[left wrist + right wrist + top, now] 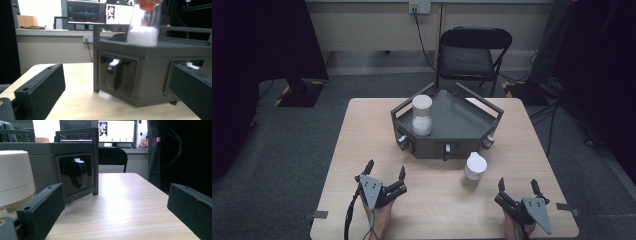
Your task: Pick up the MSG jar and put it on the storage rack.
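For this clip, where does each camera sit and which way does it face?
High view: above the person's side, looking forward and down on the table, grey tray, both tongs and forearms.
Left gripper view: low on the left tongs, facing the tray's wall and jar.
Right gripper view: on the right tongs, facing the white-lidded jar.
Shared: the tray.

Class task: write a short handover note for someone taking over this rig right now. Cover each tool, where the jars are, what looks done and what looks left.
Left tool: open, holding nothing, low over the table's near left part.
Right tool: open, holding nothing, near the table's front right edge.
Jar in tray: upright in the left corner of the grey tray, part filled with white grains.
White-lidded jar: upright on the table, just in front of the tray, closer to the right tool.
Done, apparently: one jar in the tray.
Left, probably: grasp the white-lidded jar and set it in the tray.
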Demonstrator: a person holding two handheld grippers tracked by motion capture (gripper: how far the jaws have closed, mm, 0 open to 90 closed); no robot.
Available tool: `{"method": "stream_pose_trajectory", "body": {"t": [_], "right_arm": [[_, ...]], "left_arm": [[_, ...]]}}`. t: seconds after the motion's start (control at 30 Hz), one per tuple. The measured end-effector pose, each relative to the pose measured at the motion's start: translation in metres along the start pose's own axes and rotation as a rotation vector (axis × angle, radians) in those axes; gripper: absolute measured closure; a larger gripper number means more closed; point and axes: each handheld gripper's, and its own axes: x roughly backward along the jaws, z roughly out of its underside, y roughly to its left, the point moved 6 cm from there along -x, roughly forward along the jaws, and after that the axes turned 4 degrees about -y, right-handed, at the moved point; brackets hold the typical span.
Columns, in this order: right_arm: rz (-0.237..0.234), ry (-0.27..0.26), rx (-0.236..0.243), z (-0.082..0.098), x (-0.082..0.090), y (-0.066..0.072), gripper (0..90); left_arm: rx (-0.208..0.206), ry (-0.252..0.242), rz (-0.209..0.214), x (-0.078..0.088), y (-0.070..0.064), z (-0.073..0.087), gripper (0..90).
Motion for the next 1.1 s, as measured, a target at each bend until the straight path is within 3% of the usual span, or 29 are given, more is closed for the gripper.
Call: {"method": "stream_pose_trajectory", "body": {"t": [0.27, 0.43, 0.63, 0.9, 1.1], "right_arm": [[0.001, 0.000, 0.001, 0.000, 0.000, 0.000, 0.2], [0.001, 0.000, 0.001, 0.000, 0.000, 0.000, 0.2], [0.001, 0.000, 0.002, 0.000, 0.000, 0.000, 0.2], [0.004, -0.001, 0.002, 0.000, 0.000, 0.001, 0.2], [0.002, 0.000, 0.001, 0.000, 0.000, 0.000, 0.2]], "left_arm": [[0.004, 0.009, -0.030, 0.011, 0.004, 0.016, 0.0], [-0.029, 0.022, -0.037, 0.012, 0.006, 0.019, 0.0], [-0.020, 0.031, -0.046, 0.013, 0.010, 0.024, 0.0], [-0.053, 0.009, -0.051, 0.015, 0.007, 0.029, 0.0], [-0.054, 0.010, -0.064, 0.014, 0.005, 0.029, 0.1]]}}
